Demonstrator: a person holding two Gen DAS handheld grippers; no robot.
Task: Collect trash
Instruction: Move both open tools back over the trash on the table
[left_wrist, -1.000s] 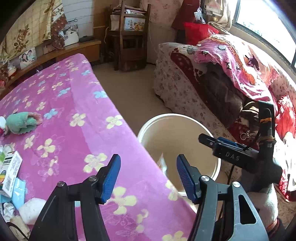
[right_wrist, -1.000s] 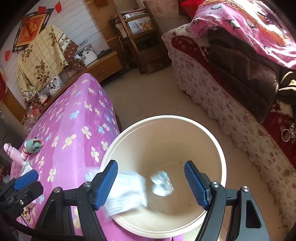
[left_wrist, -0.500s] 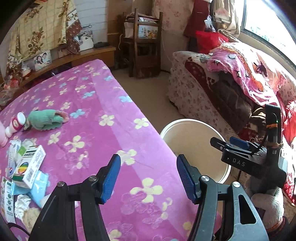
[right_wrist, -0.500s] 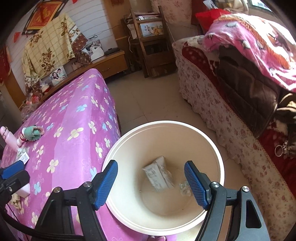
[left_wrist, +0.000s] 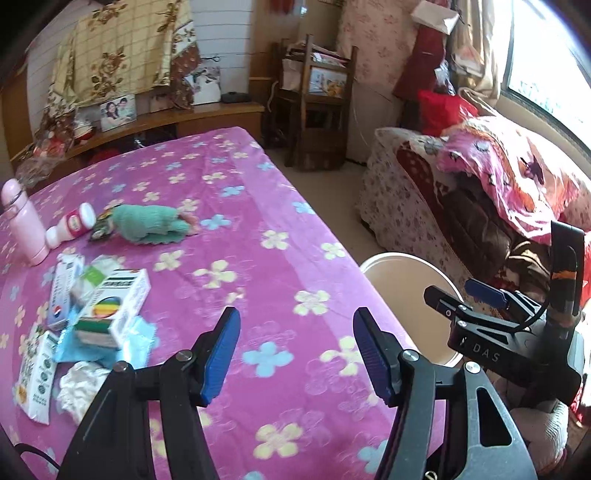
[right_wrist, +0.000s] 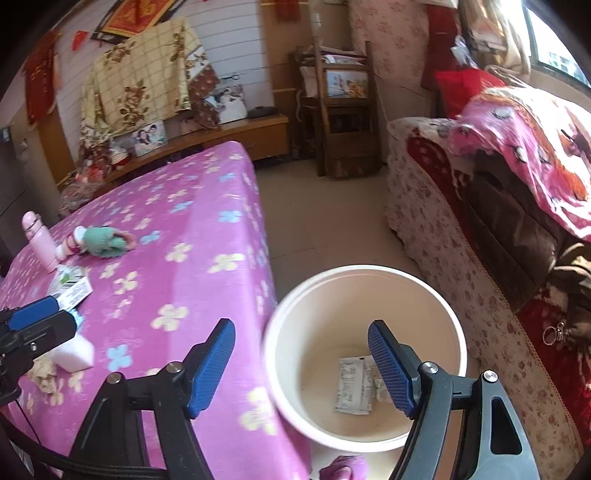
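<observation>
Sunlit and cluttered, the room has a table under a pink flowered cloth (left_wrist: 258, 258), with cartons and wrappers (left_wrist: 92, 314) piled near its left edge. Both the left gripper (left_wrist: 295, 350) and right gripper (right_wrist: 301, 365) stand half open, holding nothing. Beside the table's right edge, a cream bucket (right_wrist: 458, 332) holds a flat white packet (right_wrist: 352, 386).
</observation>
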